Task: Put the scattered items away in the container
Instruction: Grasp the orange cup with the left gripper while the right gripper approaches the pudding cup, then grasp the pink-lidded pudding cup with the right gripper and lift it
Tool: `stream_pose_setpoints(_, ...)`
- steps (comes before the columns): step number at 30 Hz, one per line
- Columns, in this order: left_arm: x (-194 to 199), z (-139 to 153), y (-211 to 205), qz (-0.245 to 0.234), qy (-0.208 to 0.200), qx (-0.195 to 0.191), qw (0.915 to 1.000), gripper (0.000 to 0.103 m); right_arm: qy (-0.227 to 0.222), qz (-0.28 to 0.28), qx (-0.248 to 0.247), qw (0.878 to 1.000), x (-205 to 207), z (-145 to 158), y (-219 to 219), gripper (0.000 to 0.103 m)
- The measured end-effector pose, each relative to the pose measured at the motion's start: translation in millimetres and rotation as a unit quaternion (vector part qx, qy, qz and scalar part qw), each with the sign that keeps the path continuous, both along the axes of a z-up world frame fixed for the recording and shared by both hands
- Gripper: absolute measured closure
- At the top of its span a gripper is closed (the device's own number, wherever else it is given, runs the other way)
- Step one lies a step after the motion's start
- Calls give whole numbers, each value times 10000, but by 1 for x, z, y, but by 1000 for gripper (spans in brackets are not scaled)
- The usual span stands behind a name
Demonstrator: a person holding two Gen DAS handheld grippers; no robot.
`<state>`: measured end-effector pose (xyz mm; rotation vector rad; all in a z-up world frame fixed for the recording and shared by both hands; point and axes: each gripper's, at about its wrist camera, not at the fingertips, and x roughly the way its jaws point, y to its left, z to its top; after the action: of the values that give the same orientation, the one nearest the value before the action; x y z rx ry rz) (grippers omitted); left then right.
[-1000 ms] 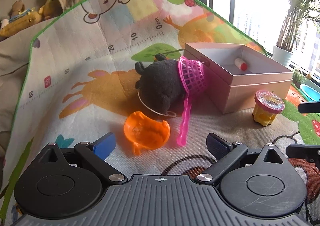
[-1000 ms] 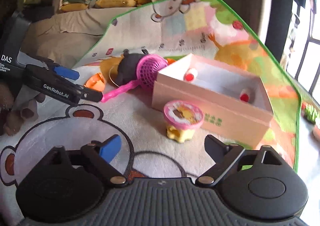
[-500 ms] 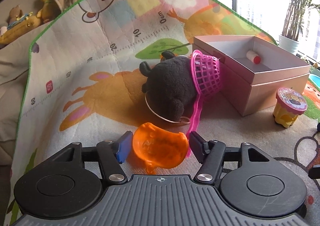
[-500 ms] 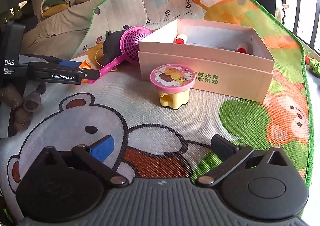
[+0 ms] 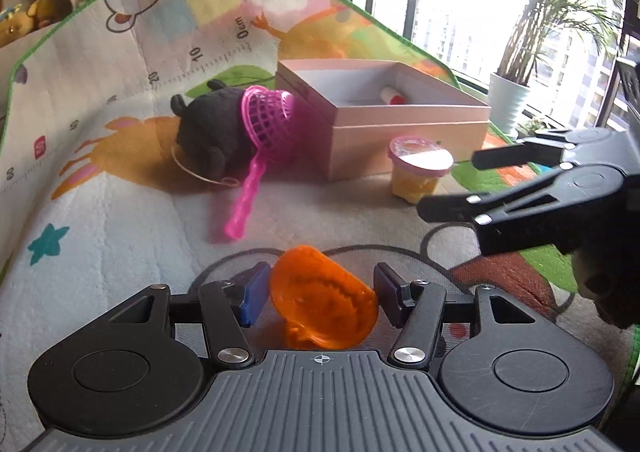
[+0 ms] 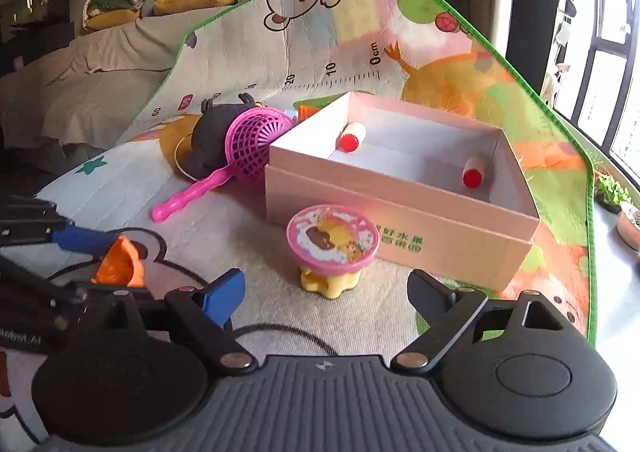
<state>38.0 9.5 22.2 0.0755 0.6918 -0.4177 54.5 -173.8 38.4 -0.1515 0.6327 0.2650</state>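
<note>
Orange cup [image 5: 324, 298]: translucent plastic, lying tipped between the pads of the left gripper [image 5: 320, 298], at 6 o'clock in the left wrist view, low over the play mat [image 5: 120, 212].

Jaws, left: just been closing, now clenched on the cup, blue pad on one flank and dark pad on the other.

Jaws, right gripper [image 6: 326, 292]: released, nothing between the pads; the pink-lidded pot [image 6: 332, 242] stands on the mat just ahead at 12 o'clock.

Orientation: cup mouth faces about 1 o'clock toward the camera's upper right; long axis runs roughly 7 to 1 o'clock, crosswise to the pads.

Destination: pink box [image 5: 400, 132], at 1 o'clock, open-topped, two small red-capped bottles already inside.

Handling note: the thin wall probably flexes, so hold gently but firmly, lift above the box rim before crossing, and keep away from the pink strainer [image 5: 264, 120] and the dark plush toy [image 5: 212, 128] leaning beside the box.
</note>
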Motion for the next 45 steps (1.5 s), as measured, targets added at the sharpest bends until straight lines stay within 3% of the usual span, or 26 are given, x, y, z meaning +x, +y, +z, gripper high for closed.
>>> stream_pose_setpoints(5,-2,-5,-2,-24,79,-4,10000,38,102,22,20,9999,25,-8,10,26)
stream_pose_setpoints(7,-3,-4,-1,-31,83,-43,10000,31,217,-48,22,9998,33,-12,11,40)
stream_pose_setpoints(9,-2,-3,0,-25,43,-4,10000,26,380,-56,105,9992,36,-14,8,62)
stream_pose_setpoints(15,5,-7,-6,-14,52,147,9999,23,400,14,43,9992,14,-8,1,62)
stream_pose_setpoints(23,6,-5,-15,-11,14,266,9996,44,259,62,-19,9996,-24,7,-18,65)
stream_pose_setpoints(27,1,-1,-22,-102,-22,321,9994,50,244,102,-34,9996,-35,9,-24,72)
stream_pose_setpoints(35,-10,4,-40,-347,-35,304,9989,52,97,-95,0,9999,-42,7,-34,70)
stream_pose_setpoints(37,-12,1,-43,-366,4,306,9989,51,72,-133,105,9998,-41,7,-35,53)
stream_pose_setpoints(38,-12,0,-43,-365,25,301,9989,50,26,-140,158,9998,-40,7,-35,36)
stream_pose_setpoints(39,-13,-1,-43,-363,42,298,9989,50,-48,-161,180,9997,-40,7,-34,31)
stream_pose_setpoints(42,-13,-4,-43,-350,104,279,9989,35,-138,-227,156,9995,-31,6,-32,31)
stream_pose_setpoints(44,-13,-5,-43,-352,107,234,9990,10,-116,-271,215,9993,-19,7,-33,31)
stream_pose_setpoints(45,-15,-5,-43,-371,79,184,9991,6,-79,-279,236,9993,-13,7,-32,31)
